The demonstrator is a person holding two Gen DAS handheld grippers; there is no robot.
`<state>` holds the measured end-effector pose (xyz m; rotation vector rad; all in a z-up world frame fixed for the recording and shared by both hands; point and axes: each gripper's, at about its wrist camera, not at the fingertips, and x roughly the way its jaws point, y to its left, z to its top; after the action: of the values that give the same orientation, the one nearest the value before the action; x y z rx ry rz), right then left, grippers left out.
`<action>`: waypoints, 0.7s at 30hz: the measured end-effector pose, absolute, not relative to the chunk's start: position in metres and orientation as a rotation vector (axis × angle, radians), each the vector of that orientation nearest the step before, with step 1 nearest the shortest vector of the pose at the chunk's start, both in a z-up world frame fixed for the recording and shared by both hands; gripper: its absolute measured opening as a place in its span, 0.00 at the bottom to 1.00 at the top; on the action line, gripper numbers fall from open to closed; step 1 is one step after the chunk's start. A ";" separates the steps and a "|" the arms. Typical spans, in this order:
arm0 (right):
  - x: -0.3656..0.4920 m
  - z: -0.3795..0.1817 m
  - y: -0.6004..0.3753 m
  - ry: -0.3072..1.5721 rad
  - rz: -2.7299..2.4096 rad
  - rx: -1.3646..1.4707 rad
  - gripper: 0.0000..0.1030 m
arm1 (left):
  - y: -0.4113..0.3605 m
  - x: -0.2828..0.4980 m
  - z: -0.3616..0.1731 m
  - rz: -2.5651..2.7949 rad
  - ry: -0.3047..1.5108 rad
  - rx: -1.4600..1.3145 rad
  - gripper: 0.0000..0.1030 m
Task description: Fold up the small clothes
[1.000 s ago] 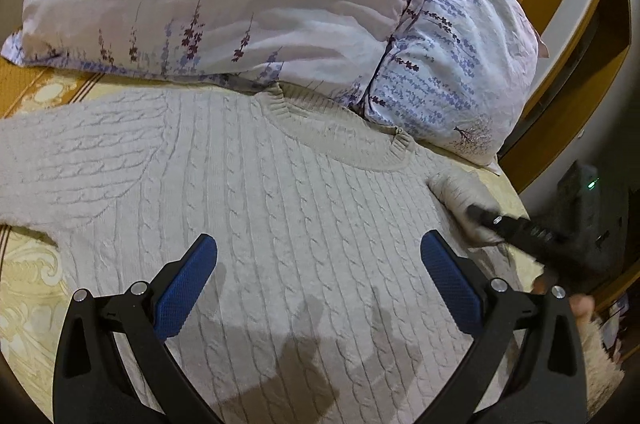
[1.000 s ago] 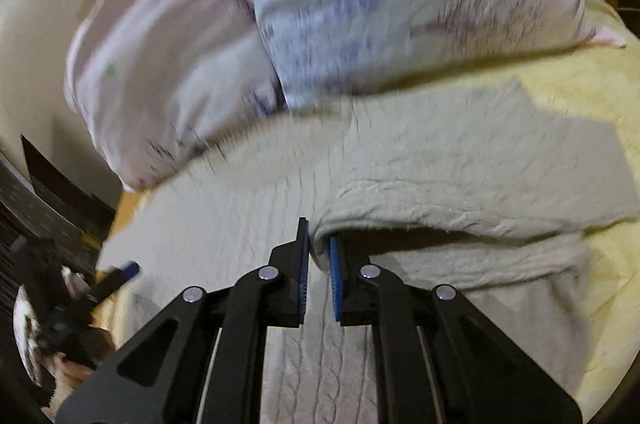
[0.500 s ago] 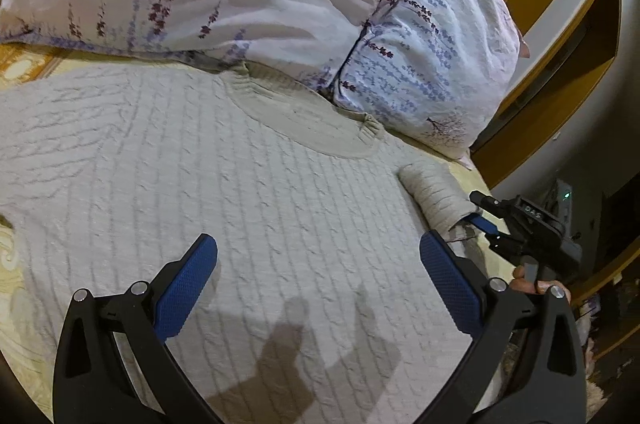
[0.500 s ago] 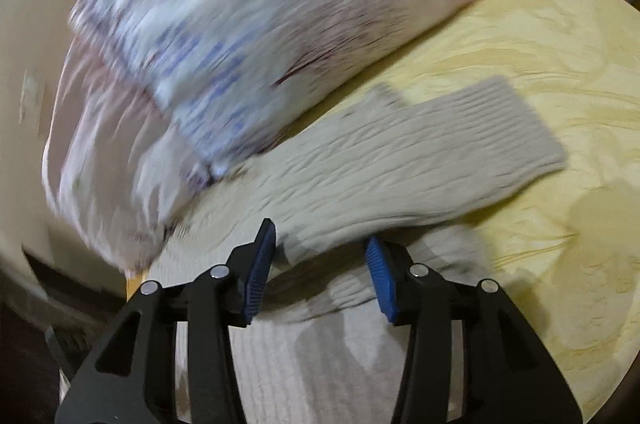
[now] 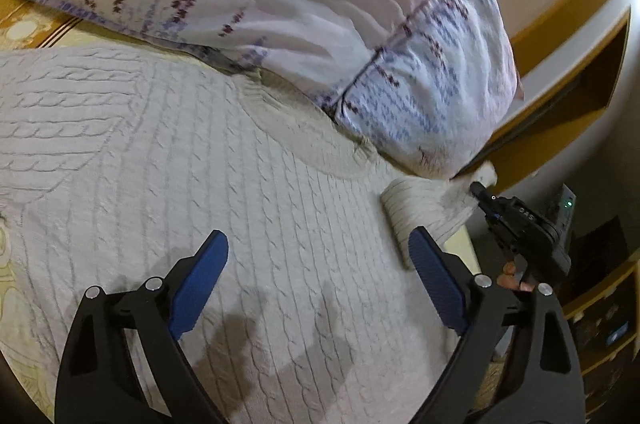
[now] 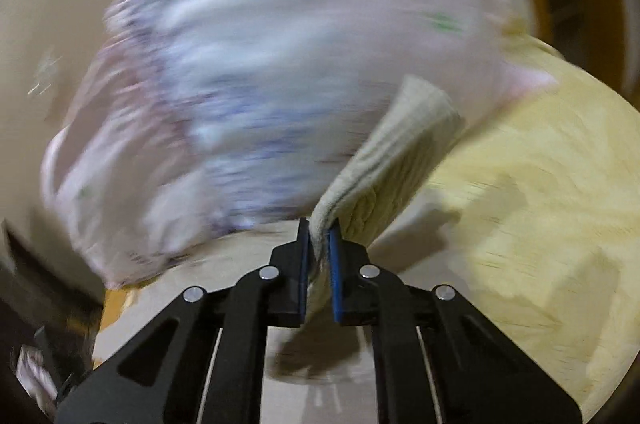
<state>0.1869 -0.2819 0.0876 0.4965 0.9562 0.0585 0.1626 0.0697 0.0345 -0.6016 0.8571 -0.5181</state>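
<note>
A cream cable-knit sweater (image 5: 180, 175) lies flat on the bed, its neckline against the pillows. My left gripper (image 5: 320, 264) is open and empty, hovering over the sweater's body. My right gripper (image 6: 319, 234) is shut on the sweater's right sleeve (image 6: 392, 159) and holds it lifted, the cuff standing up against the pillow. In the left wrist view the right gripper (image 5: 482, 193) shows at the far right, pinching that sleeve (image 5: 420, 207) at the bed's edge.
Two floral pillows (image 5: 280, 3) lie at the head of the bed, also in the right wrist view (image 6: 260, 63). A yellow patterned bedspread (image 6: 540, 203) lies under the sweater. A wooden headboard (image 5: 560, 95) and shelves (image 5: 600, 324) stand at the right.
My right gripper opened half a second ago, then shut on the sleeve again and lifted it upright. My left gripper stayed open and shifted slightly over the sweater.
</note>
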 end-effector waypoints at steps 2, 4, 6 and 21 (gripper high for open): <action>0.195 0.085 -0.242 0.984 0.176 0.466 0.08 | 0.079 0.164 0.035 -0.513 0.844 -0.646 0.88; 0.201 0.076 -0.207 1.038 0.270 0.429 0.09 | 0.088 0.164 0.034 -0.505 0.828 -0.681 0.87; 0.204 0.056 -0.162 1.140 0.405 0.376 0.14 | 0.096 0.165 0.033 -0.493 0.824 -0.711 0.86; 0.140 0.038 -0.268 1.281 0.191 0.682 0.43 | 0.094 0.185 0.008 -0.413 0.934 -0.755 0.63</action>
<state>0.1401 -0.2677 0.0377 0.6816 1.2807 0.1910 0.1849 0.0935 0.0080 -0.7548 0.9338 -0.4126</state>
